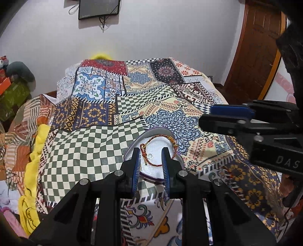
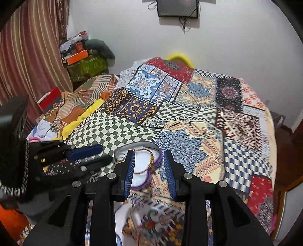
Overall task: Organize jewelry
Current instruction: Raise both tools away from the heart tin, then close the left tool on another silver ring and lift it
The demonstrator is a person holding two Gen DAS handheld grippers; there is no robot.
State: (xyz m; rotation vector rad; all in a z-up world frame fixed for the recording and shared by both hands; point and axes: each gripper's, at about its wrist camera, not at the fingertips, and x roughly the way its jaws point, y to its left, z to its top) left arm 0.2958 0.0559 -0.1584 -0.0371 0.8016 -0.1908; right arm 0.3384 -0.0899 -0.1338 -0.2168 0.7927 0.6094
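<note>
A white, heart-shaped jewelry tray with a purple rim (image 1: pixel 154 166) is seen lying on a patchwork-printed bedspread of checks and floral panels (image 1: pixel 79 151). A thin red-and-gold braided cord bracelet (image 1: pixel 151 149) is laid in a loop on the tray's white bed, with its knotted end toward the left side in the left wrist view. A small clear bead or stud (image 1: pixel 150 156) is visible inside the loop; its exact kind cannot be told.

The left gripper (image 1: pixel 150 151), black with blue ribbed pads, is held above the tray. Its fingers are set narrowly apart, and nothing is seen clamped between them; the bracelet appears between them only because it lies below.

The right gripper (image 2: pixel 148 154) is likewise poised over the tray's right edge, its fingers narrowly parted and empty, with the purple rim and patterned cloth showing through the gap. In the left wrist view it is seen from the side at the right, just beside the tray.

A dark wall-mounted screen (image 1: pixel 99 8) is hung on the white wall behind the bed, and a yellow cloth (image 1: pixel 33 166) is bunched along the bedspread's left edge.
</note>
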